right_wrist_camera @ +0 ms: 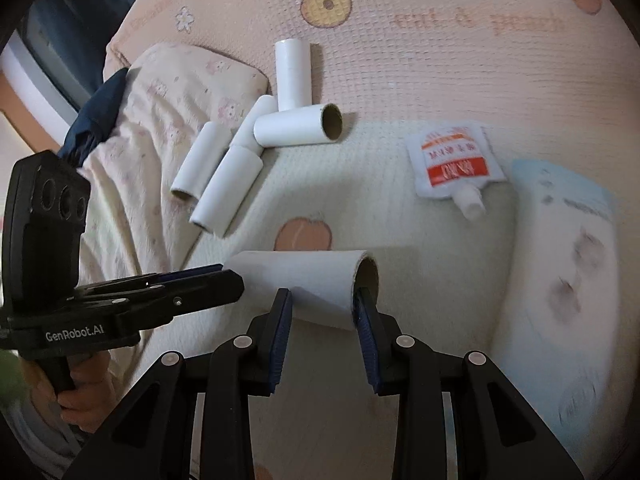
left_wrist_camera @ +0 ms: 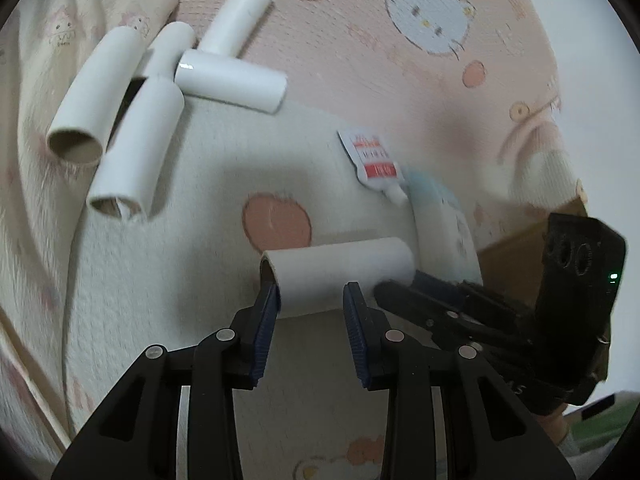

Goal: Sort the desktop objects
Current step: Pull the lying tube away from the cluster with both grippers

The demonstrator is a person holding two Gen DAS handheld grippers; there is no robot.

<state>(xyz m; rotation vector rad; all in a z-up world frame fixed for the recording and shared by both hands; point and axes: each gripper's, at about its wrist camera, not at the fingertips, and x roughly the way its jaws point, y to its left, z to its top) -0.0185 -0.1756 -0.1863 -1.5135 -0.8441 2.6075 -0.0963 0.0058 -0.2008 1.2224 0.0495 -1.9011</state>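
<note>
A white cardboard tube (left_wrist_camera: 340,268) (right_wrist_camera: 296,276) lies crosswise just above the cream towel (left_wrist_camera: 200,240), held at both ends. My left gripper (left_wrist_camera: 312,296) is shut on its left part; the right wrist view shows that gripper (right_wrist_camera: 230,278) coming in from the left. My right gripper (right_wrist_camera: 322,300) is shut on the tube's right, open end, and reaches in from the right (left_wrist_camera: 396,286) in the left wrist view. Several more white tubes (left_wrist_camera: 140,120) (right_wrist_camera: 240,152) lie in a loose pile at the back left.
A white and red spouted sachet (left_wrist_camera: 374,160) (right_wrist_camera: 454,164) lies on the towel, with a pale blue tissue pack (left_wrist_camera: 448,224) (right_wrist_camera: 560,260) to its right. The pink cat-print mat (right_wrist_camera: 440,60) stretches behind. A cream pillow (right_wrist_camera: 160,100) and dark blue cloth (right_wrist_camera: 96,120) sit at left.
</note>
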